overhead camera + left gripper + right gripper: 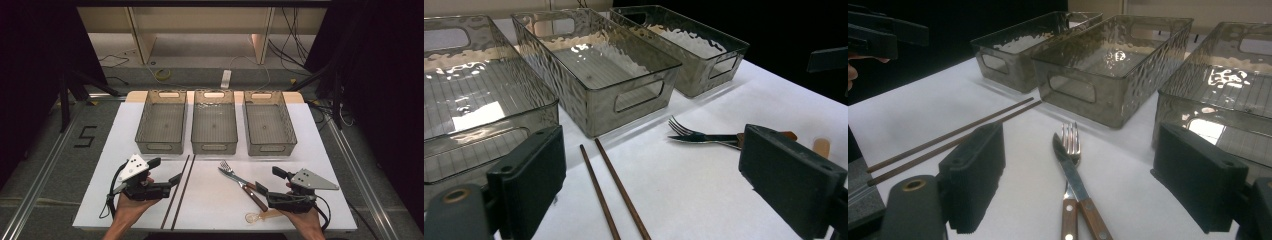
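A pair of dark chopsticks (181, 190) lies straight on the white table top, just right of my left gripper (165, 171). A fork (229, 169) and a wooden-handled knife (248, 191) lie crossed, just left of my right gripper (270, 180). A pale spoon (260, 217) rests near the front edge. In the left gripper view the left gripper (659, 170) is open over the chopsticks (616, 192), with the fork (684, 131) beyond. In the right gripper view the right gripper (1083, 180) is open, with the knife (1068, 170) and fork (1071, 137) on the table between its jaws. Neither gripper holds anything.
Three see-through grey bins stand in a row at the back: left (160, 148), middle (214, 148), right (272, 148). All look hollow inside. The white board (215, 205) ends just ahead of the hands. Cables and table legs lie on the floor beyond.
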`<action>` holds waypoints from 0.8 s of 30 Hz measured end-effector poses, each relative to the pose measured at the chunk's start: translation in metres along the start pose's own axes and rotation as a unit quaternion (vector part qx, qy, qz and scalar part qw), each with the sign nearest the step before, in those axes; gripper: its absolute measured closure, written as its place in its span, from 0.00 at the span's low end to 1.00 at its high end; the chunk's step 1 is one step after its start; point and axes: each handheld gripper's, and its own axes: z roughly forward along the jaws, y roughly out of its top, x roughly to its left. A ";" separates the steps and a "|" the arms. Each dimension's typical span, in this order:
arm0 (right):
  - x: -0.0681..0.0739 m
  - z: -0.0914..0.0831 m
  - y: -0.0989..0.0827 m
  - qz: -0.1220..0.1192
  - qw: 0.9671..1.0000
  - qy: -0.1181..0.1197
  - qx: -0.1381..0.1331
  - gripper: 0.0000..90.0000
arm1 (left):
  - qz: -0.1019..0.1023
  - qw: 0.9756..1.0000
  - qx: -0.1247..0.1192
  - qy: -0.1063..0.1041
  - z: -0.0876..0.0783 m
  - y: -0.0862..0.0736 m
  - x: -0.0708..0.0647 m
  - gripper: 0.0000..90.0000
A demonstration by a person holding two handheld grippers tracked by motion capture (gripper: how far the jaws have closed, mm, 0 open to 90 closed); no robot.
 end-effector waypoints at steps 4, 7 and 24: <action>0.000 0.000 0.000 -0.002 1.000 0.001 0.000 0.24 | -0.005 1.000 0.016 -0.009 0.003 0.001 0.001 0.12; 0.000 0.000 0.000 -0.002 1.000 0.001 0.001 0.24 | -0.002 0.999 0.032 -0.012 0.006 0.001 -0.002 0.12; 0.000 0.002 -0.001 0.000 1.000 0.001 0.012 0.24 | 0.004 0.981 0.194 0.017 0.029 0.012 0.000 0.18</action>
